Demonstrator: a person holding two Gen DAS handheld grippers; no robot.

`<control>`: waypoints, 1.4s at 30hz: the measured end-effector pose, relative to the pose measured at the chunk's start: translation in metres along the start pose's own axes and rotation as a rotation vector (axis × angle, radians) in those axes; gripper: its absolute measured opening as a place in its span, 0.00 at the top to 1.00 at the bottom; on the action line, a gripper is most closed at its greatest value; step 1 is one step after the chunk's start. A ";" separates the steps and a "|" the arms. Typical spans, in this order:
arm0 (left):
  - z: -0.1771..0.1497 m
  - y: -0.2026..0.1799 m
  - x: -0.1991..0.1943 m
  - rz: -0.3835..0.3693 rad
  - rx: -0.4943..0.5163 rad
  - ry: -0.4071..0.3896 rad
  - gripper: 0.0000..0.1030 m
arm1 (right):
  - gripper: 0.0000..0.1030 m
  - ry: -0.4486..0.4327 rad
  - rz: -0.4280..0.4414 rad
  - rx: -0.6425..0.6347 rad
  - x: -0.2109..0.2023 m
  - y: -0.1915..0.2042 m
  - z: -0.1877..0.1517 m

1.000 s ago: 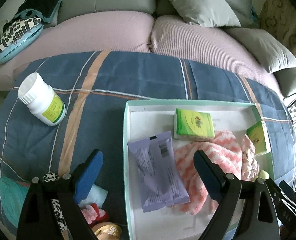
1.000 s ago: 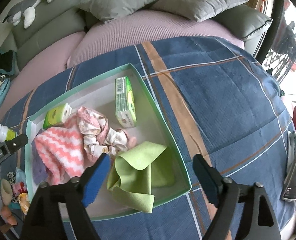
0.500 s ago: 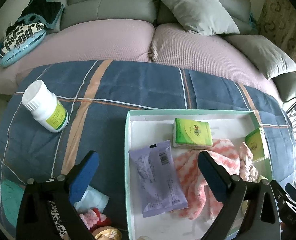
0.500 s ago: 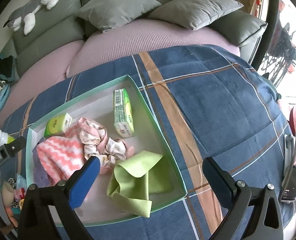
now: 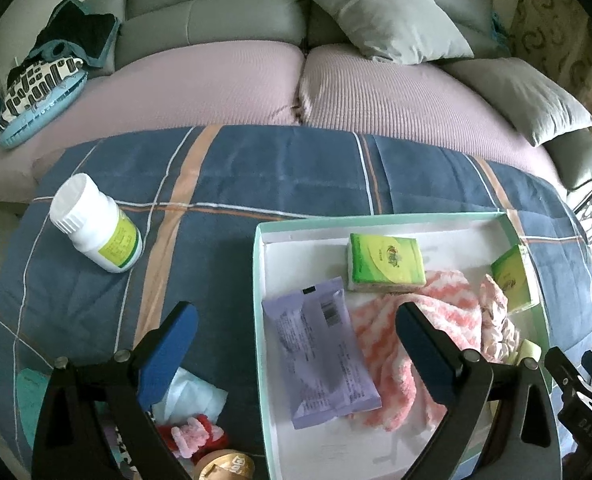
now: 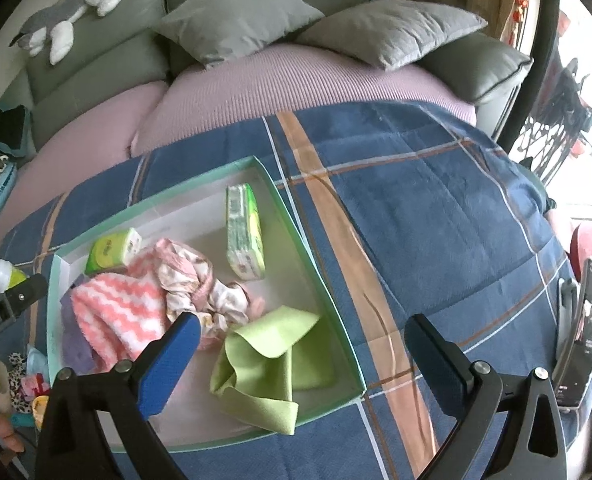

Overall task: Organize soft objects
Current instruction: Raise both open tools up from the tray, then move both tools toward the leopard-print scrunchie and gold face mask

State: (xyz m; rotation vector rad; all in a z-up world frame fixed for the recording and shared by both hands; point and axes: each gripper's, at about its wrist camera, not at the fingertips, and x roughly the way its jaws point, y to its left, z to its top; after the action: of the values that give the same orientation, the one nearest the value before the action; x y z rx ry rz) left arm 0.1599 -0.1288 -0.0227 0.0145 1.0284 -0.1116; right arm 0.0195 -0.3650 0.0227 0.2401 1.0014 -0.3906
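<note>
A shallow green-rimmed box (image 5: 258,264) (image 6: 307,248) lies on a blue plaid blanket. In it are a purple packet (image 5: 319,356), a pink and white towel (image 5: 399,336) (image 6: 120,312), a floral cloth (image 6: 192,280), two green tissue packs (image 5: 387,262) (image 6: 246,232) and a lime cloth (image 6: 268,356). My left gripper (image 5: 296,332) hovers open over the box's left rim, nothing between its fingers. My right gripper (image 6: 299,344) hangs open above the lime cloth, holding nothing.
A white pill bottle (image 5: 96,228) lies on the blanket left of the box. Small soft items (image 5: 192,420) sit near the front left edge. Grey pillows (image 6: 387,32) and a plush toy (image 6: 64,20) rest on the sofa behind. A phone (image 6: 583,332) stands at the right.
Both grippers opened a little wider and drew back slightly from the box. The lime cloth lies loose in the box; the other items stayed put.
</note>
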 end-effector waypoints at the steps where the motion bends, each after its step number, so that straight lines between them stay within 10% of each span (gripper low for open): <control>1: 0.001 0.000 -0.002 -0.002 -0.003 -0.004 0.04 | 0.00 -0.016 0.005 -0.002 -0.003 0.001 0.001; 42: -0.012 0.173 -0.081 0.245 -0.391 -0.035 0.04 | 0.00 -0.017 0.339 -0.274 -0.020 0.173 -0.028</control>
State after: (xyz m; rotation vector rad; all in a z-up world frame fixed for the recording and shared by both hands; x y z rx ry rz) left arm 0.1249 0.0507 0.0335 -0.2154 0.9917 0.3117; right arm 0.0618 -0.1939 0.0278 0.1542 0.9646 0.0538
